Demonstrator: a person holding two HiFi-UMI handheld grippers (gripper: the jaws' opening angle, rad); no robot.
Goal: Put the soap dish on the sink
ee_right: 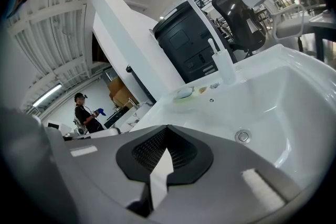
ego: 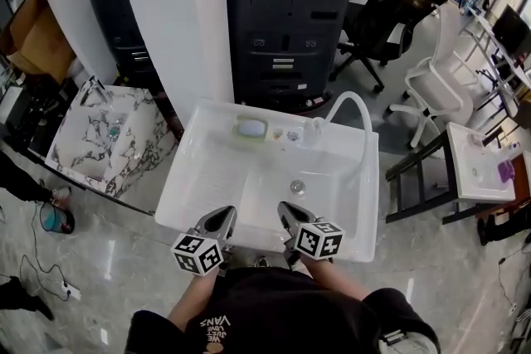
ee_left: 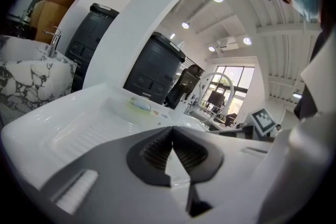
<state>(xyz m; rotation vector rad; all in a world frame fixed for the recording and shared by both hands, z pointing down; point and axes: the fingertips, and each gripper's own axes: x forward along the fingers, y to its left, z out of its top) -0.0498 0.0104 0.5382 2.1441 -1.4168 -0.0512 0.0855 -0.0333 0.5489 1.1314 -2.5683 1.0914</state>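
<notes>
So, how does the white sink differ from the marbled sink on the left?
The white sink is plain; the marbled sink has dark veins. The white sink carries a soap dish and a white arched faucet; the marbled sink has a metal tap. Both are rectangular basins.

In the head view, the small items (ego: 292,134) just right of the soap dish (ego: 250,128) on the sink's (ego: 199,178) back ledge are too small to be identified, and the dish's contents cannot be told. At the right edge, the purple object (ego: 506,171) on a white basin (ego: 474,147) cannot be made out. In the right gripper view, the faucet's (ee_right: 224,66) hose is cropped by the top edge, and what is held by the person (ee_right: 84,115) at middle left is too small to tell.
</notes>
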